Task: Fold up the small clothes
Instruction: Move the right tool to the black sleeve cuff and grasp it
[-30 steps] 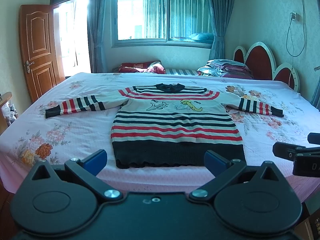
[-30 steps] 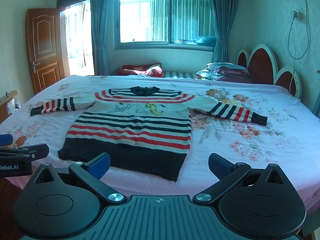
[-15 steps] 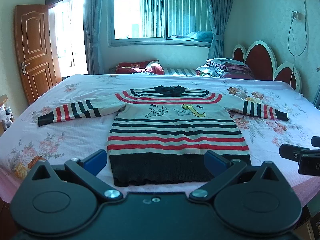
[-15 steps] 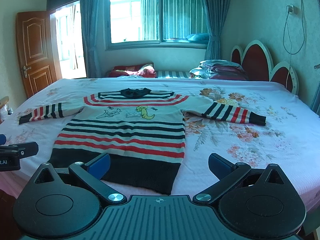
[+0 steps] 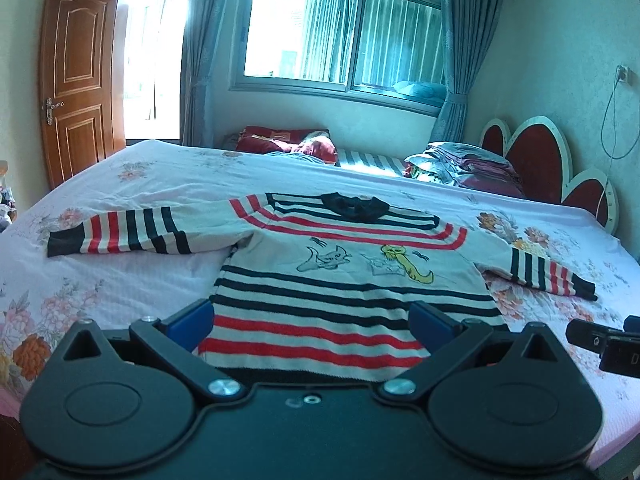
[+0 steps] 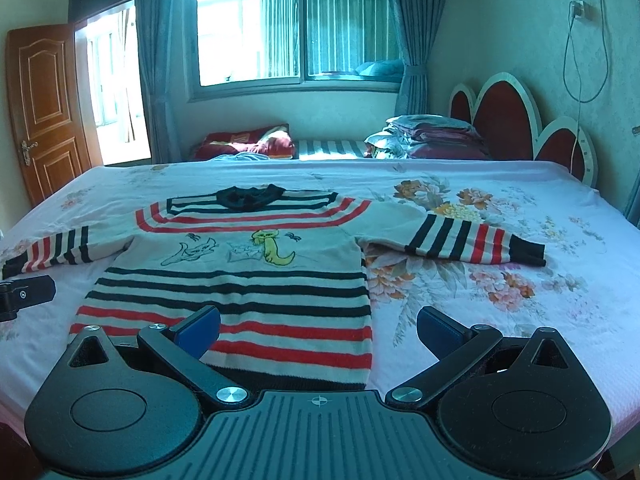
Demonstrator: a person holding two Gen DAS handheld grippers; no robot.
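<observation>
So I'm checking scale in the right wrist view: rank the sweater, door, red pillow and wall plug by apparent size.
1. Sweater, nearest, so favoured.
2. Door.
3. Red pillow.
4. Wall plug.

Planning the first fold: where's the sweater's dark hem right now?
In both wrist views the hem lies at the bed's near edge, mostly hidden behind the open left gripper and right gripper.

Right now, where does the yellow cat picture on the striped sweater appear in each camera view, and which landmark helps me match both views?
Left wrist view: the yellow cat picture sits right of centre on the sweater chest, above the open left gripper.
Right wrist view: the cat sits left of centre, above the open right gripper.
Shared landmark: the sweater's dark collar, just behind the cat.
</observation>
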